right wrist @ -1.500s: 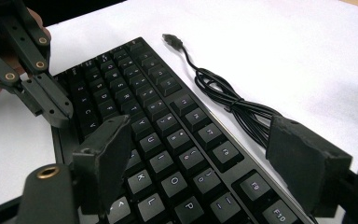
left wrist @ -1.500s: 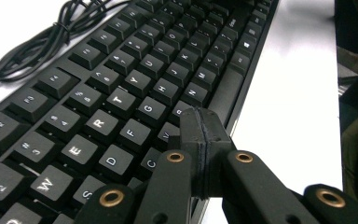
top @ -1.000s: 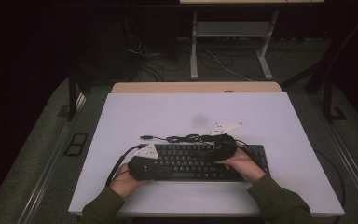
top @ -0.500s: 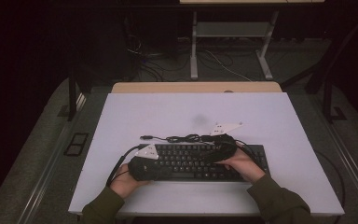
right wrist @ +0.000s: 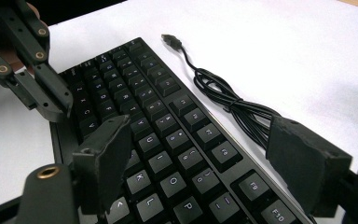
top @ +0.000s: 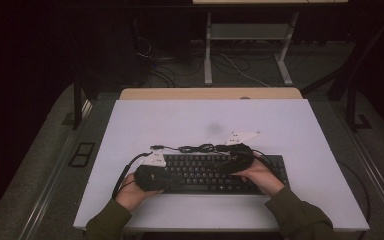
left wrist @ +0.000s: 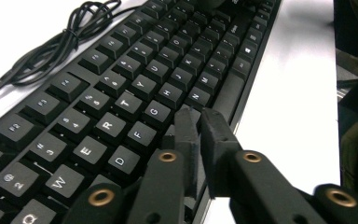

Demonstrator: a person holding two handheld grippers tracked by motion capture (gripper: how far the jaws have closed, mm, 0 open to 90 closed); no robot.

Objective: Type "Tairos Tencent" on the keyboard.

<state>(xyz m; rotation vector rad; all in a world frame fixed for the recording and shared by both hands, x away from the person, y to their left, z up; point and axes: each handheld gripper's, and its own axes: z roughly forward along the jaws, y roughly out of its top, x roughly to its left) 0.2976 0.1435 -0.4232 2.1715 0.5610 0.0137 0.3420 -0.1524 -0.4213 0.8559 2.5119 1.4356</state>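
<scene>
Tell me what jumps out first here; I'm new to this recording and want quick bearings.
A black keyboard lies near the front of the white table, its bundled cable behind it. The left tool hangs shut over the keys near V and B; the right tool gapes open above the keyboard's right half.

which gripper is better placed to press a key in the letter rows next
Left, probably. The left gripper has its jaws closed into one narrow tip just above the keyboard, near the V and B keys. The right gripper hangs over the keys with its jaws spread wide.
</scene>
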